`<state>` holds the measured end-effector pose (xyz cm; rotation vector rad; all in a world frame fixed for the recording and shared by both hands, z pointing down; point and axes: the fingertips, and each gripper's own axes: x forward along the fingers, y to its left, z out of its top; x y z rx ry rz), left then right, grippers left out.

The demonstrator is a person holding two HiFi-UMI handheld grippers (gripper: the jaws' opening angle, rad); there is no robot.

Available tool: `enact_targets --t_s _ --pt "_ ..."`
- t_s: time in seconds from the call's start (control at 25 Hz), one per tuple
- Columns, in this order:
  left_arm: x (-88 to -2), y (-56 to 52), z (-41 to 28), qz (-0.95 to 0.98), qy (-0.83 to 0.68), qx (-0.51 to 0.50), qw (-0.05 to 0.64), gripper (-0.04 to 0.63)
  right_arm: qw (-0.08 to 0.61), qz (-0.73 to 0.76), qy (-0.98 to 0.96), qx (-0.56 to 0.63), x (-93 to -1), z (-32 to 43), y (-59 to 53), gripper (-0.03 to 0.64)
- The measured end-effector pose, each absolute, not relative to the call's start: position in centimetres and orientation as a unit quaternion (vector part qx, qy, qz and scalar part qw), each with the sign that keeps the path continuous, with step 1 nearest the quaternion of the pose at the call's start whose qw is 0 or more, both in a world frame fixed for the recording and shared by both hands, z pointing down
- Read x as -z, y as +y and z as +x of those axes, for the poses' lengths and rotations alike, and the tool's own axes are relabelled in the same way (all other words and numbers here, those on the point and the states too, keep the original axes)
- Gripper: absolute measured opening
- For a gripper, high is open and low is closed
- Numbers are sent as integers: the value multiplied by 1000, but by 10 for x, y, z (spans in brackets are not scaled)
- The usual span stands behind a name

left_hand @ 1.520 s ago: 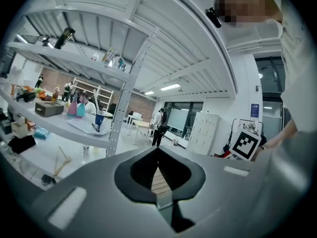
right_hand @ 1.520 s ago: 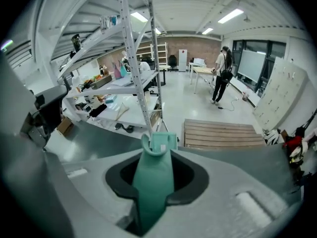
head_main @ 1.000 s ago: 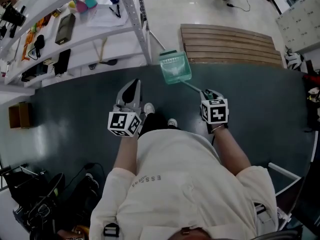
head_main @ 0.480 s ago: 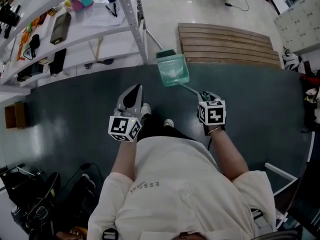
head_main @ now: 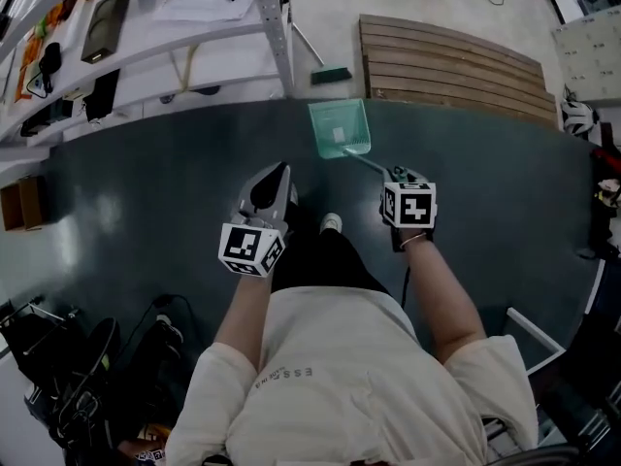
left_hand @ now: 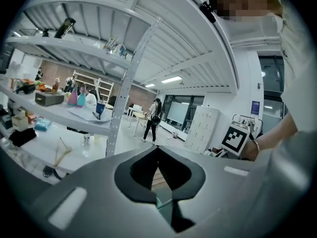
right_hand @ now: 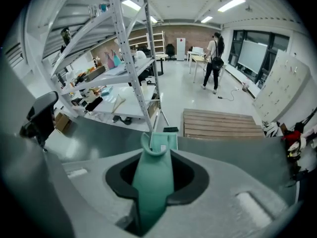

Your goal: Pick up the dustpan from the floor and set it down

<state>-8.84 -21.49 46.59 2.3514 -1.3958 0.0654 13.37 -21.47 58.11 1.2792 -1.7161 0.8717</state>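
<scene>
The green dustpan (head_main: 340, 129) hangs just over the dark floor mat (head_main: 146, 183), its pan pointing away from me. Its thin handle (head_main: 371, 163) runs back into my right gripper (head_main: 395, 175), which is shut on it. In the right gripper view the green handle (right_hand: 153, 182) fills the gap between the jaws, and the pan (right_hand: 163, 142) shows beyond it. My left gripper (head_main: 275, 178) is left of the dustpan, apart from it, above my shoes. Its jaws meet at the tips in the left gripper view (left_hand: 158, 152) with nothing between them.
A white shelf rack (head_main: 146, 47) loaded with small items stands at the back left. A green brush head (head_main: 332, 74) lies by its post. A slatted wooden pallet (head_main: 456, 66) lies behind the mat. A cardboard box (head_main: 19, 202) sits far left. A person (right_hand: 215, 58) stands far off.
Both grippers have sunk. The dustpan came down with the right gripper and now shows over the dark mat instead of its far edge, uncovering the brush head behind it.
</scene>
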Motion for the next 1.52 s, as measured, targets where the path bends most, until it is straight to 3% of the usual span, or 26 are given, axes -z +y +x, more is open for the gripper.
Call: enact_targets --t_s 0.6,1.2,1.24,1.36,1.52 --pt "-547 -247 -121 819 -514 -30 252 9 454 499 -615 -408 -716 94 -223 74" --pt "-579 -228 -112 813 -502 -40 291 9 473 491 -593 -429 -767 78 -184 75" --pt "-579 -229 -113 813 -502 -40 292 9 468 487 -591 -441 -771 75 -180 83" --pt "-579 -241 -134 813 -497 -39 300 9 467 469 -592 -460 -775 46 -183 196" --pt "-573 -247 -142 811 -496 -23 308 9 453 466 -619 -440 -759 28 -197 265"
